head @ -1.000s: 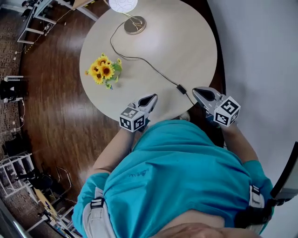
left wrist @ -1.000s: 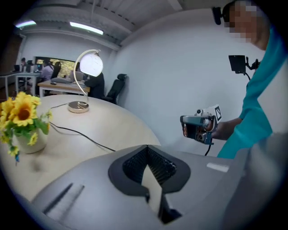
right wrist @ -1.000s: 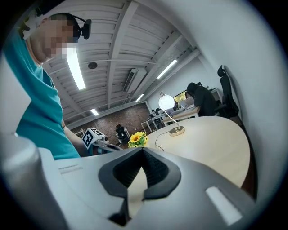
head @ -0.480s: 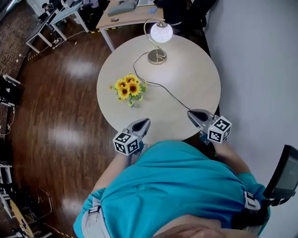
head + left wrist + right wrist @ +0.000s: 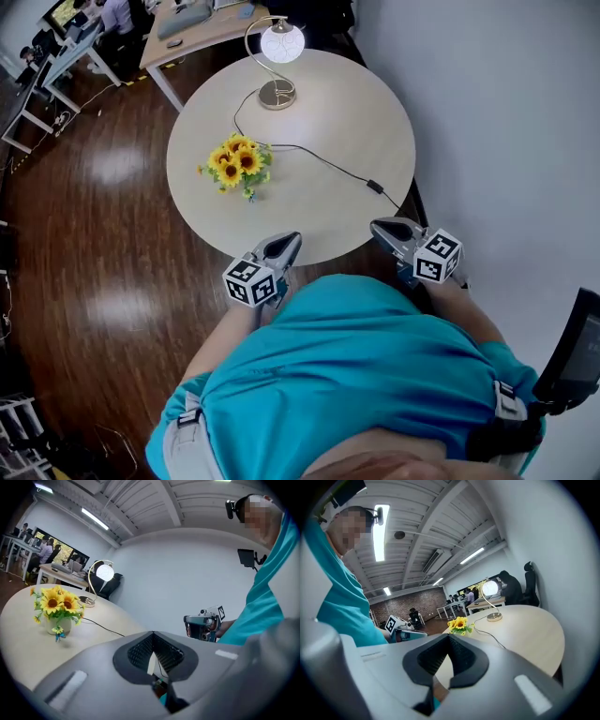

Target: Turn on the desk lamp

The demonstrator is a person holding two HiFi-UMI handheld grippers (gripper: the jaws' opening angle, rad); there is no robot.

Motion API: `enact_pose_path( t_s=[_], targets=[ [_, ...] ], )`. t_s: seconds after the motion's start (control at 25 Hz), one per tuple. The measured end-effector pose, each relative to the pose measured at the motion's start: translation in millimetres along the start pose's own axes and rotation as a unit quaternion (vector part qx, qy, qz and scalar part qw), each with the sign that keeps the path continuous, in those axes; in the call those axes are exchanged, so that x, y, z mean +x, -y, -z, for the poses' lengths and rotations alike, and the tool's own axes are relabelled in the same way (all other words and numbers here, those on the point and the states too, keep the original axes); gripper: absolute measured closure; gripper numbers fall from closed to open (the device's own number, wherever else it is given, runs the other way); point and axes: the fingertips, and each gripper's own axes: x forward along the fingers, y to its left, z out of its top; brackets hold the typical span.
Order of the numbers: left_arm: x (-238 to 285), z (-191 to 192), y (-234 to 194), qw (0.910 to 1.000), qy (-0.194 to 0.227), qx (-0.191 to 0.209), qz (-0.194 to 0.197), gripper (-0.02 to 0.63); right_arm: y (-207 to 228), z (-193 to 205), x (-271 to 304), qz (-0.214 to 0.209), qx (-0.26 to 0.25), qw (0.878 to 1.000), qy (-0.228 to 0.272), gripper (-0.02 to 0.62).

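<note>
The desk lamp stands at the far side of the round table [image 5: 356, 112], its globe [image 5: 282, 43] glowing above a brass base [image 5: 277, 94]. A black cord runs from the base to an inline switch [image 5: 375, 187] near the table's near right edge. My left gripper [image 5: 289, 241] is shut and empty at the near edge. My right gripper [image 5: 380, 226] is also shut and empty, a short way on the near side of the switch. The lit globe [image 5: 104, 572] shows in the left gripper view, and the same globe [image 5: 490, 588] shows in the right gripper view.
A small vase of sunflowers [image 5: 236, 161] stands left of the cord on the table. A white wall [image 5: 506, 112] runs close along the right. Wooden floor [image 5: 94, 234] lies to the left, with office desks [image 5: 178, 23] beyond the table.
The head view has shifted. Both grippers have drawn back to the table's near edge, and the right one is now farther from the switch. The lamp glows in every frame.
</note>
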Motion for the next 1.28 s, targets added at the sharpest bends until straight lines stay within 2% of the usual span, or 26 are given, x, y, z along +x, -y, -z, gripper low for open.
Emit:
enact_pose_path(
  t_s=[0.12, 0.28, 0.56, 0.68, 0.84, 1.04, 1.28],
  targets=[
    [16.8, 0.5, 19.7, 0.9998, 0.002, 0.015, 0.014, 0.583, 6.3, 1.4, -24.4, 0.009, -0.007, 1.000, 0.011, 0.594],
    [8.6, -14.3, 95.0, 0.9995, 0.001, 0.028, 0.016, 0.583, -35.2, -23.9, -90.0, 0.010, -0.023, 0.999, 0.031, 0.594],
    [41.1, 25.5, 239.5, 0.9999, -0.001, 0.015, -0.002, 0.583, -76.4, -5.3, -237.7, -0.011, -0.063, 0.998, 0.014, 0.594],
    [55.9, 35.8, 284.6, 0.9998, -0.010, 0.010, -0.011, 0.583, -71.7, 3.8, -283.3, -0.015, -0.047, 0.999, 0.009, 0.594],
    [44.9, 66.3, 290.8, 0.9987, -0.024, 0.010, -0.045, 0.583, -65.6, 39.9, -287.1, -0.037, -0.023, 0.999, 0.010, 0.594],
    [12.0, 102.3, 288.9, 0.9958, -0.015, 0.007, -0.090, 0.583, -83.9, 64.2, -265.7, -0.091, -0.034, 0.995, 0.012, 0.594],
    [-49.8, 129.0, 272.3, 0.9936, 0.011, 0.010, -0.112, 0.583, -130.4, 90.5, -218.3, -0.128, -0.057, 0.990, -0.001, 0.594]
  ],
)
